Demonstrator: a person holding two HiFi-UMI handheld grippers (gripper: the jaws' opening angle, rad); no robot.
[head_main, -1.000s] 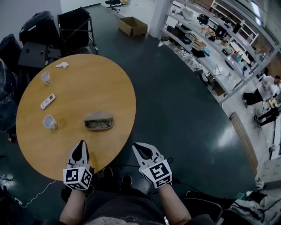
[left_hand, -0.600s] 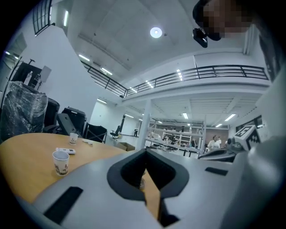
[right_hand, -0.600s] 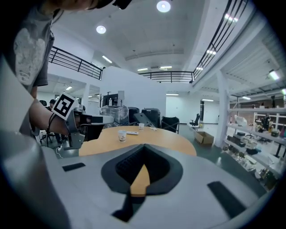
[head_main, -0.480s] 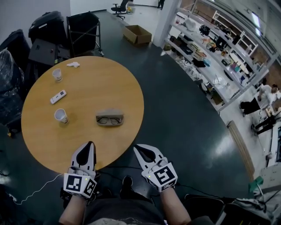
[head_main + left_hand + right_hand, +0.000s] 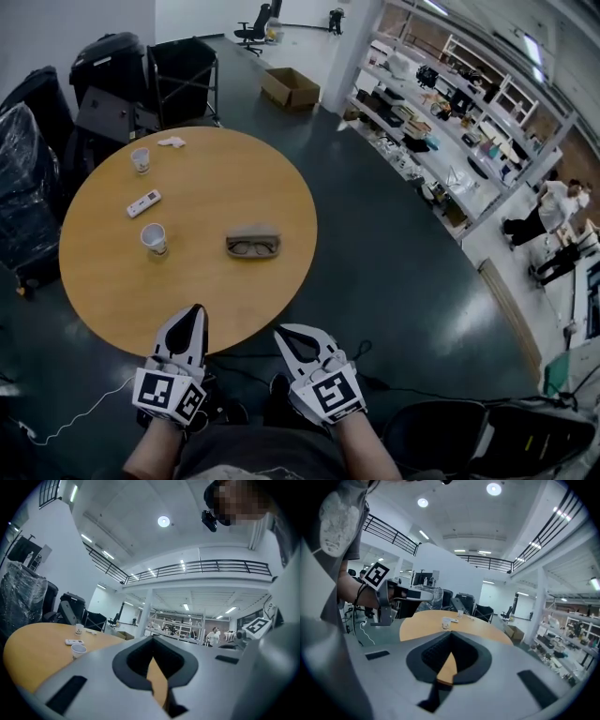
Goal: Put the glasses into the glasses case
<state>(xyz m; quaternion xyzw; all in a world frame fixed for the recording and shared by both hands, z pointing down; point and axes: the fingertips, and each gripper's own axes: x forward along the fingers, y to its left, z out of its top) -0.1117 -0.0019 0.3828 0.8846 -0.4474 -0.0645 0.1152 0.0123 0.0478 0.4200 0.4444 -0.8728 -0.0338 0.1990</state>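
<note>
A pair of dark-framed glasses lies on the round wooden table, right against the front of a tan glasses case. Whether the case is open I cannot tell from here. My left gripper hovers over the table's near edge, jaws together and empty. My right gripper is just off the near edge over the floor, also shut and empty. Both are well short of the glasses. The left gripper view shows the left gripper closed, with the table beyond it. The right gripper view shows the right gripper closed too.
Two paper cups, a white remote and a crumpled tissue lie on the table's left half. Black chairs and bags crowd the far left. A cardboard box, shelving and a person are at the right.
The head view has pulled back and tilted, so the table sits higher and further right in the picture. Both grippers stay shut near the table's near edge.
</note>
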